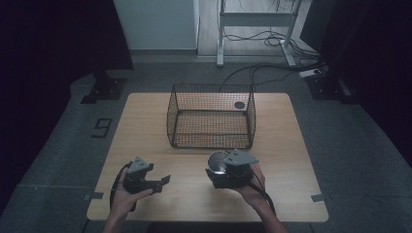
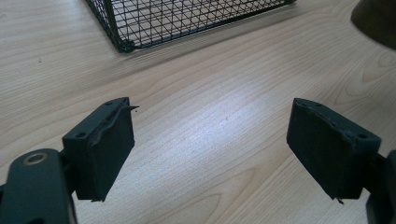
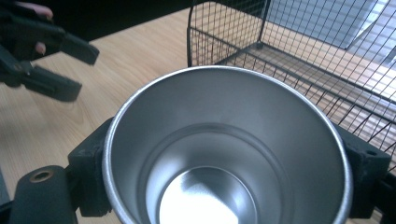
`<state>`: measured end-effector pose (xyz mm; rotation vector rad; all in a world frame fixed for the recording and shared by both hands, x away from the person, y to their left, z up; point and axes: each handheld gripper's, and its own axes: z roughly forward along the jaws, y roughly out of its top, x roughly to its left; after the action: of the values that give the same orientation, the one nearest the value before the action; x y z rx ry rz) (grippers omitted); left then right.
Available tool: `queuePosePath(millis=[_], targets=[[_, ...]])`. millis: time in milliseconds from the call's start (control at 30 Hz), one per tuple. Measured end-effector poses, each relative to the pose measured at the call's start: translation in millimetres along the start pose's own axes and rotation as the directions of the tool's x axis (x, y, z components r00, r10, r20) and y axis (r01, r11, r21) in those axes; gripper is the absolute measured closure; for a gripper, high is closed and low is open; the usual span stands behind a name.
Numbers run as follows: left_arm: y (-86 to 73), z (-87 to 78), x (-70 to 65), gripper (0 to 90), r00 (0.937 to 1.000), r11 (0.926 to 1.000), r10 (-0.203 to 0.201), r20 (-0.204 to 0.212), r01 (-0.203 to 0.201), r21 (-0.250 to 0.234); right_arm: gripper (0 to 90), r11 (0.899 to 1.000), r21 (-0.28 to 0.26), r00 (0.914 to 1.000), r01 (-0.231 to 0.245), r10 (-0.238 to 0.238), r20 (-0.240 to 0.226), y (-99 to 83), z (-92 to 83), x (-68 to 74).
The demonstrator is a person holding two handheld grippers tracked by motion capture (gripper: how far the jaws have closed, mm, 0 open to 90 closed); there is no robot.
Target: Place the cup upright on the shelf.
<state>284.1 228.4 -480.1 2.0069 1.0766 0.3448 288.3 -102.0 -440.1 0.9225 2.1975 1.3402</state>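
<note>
Steel cup (image 3: 226, 149): you hold it between the jaws of your right gripper (image 1: 228, 171), pads pressed against its outer wall on opposite sides, mouth turned toward the riding camera so the bare, polished inside is in full sight. In the high view the cup (image 1: 218, 162) sits near the front of the worktop (image 1: 145, 126), just short of the wire basket (image 1: 212, 116) and slightly right of centre. Gripping across the wall rather than by the rim keeps the round body from rolling in the pads; it also leaves the base free, which would suit setting it down inside the basket, the likely destination judging by how close the open-topped basket stands directly ahead.

Your left gripper (image 1: 141, 177) rests low over the near left of the worktop, jaws spread wide with nothing between them, only bare wood grain. Held aside there, it stays clear of the right hand's path to the basket.

No brand or label can be read on the cup or basket. On the floor left of the worktop, a dark mark (image 1: 101, 127) reads as the figure 9.
</note>
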Motion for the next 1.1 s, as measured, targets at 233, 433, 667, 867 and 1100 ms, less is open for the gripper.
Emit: queuePosePath(millis=[233, 433, 667, 867, 1100], targets=[[0.1, 0.3, -0.3, 15.4, 1.0000, 1.0000, 0.004, 0.002, -0.004, 0.004, 13.9, 1.000, -0.022, 1.0000, 0.001, -0.001, 0.005, 13.7, -4.0, -3.4], [0.2, 0.1, -0.8, 15.4, 1.0000, 1.0000, 0.004, 0.002, -0.004, 0.003, 14.0, 0.999, -0.035, 1.0000, 0.002, -0.001, 0.009, 26.9, -4.6, -7.9], [0.3, -0.4, -0.8, 15.4, 1.0000, 1.0000, 0.004, 0.002, -0.004, 0.002, 14.0, 0.999, -0.048, 1.0000, 0.003, -0.002, 0.007, 40.6, -4.1, -11.7], [0.3, 0.0, -1.0, 15.4, 1.0000, 1.0000, 0.005, 0.003, -0.005, 0.004, 14.0, 0.999, -0.053, 1.0000, -0.004, 0.004, 0.001, 47.4, -1.9, -14.6], [0.3, 0.0, -0.9, 15.3, 1.0000, 1.0000, 0.005, 0.005, -0.005, 0.008, 14.0, 0.998, -0.064, 0.9998, -0.017, 0.017, 0.011, 59.8, -0.9, -19.8]])
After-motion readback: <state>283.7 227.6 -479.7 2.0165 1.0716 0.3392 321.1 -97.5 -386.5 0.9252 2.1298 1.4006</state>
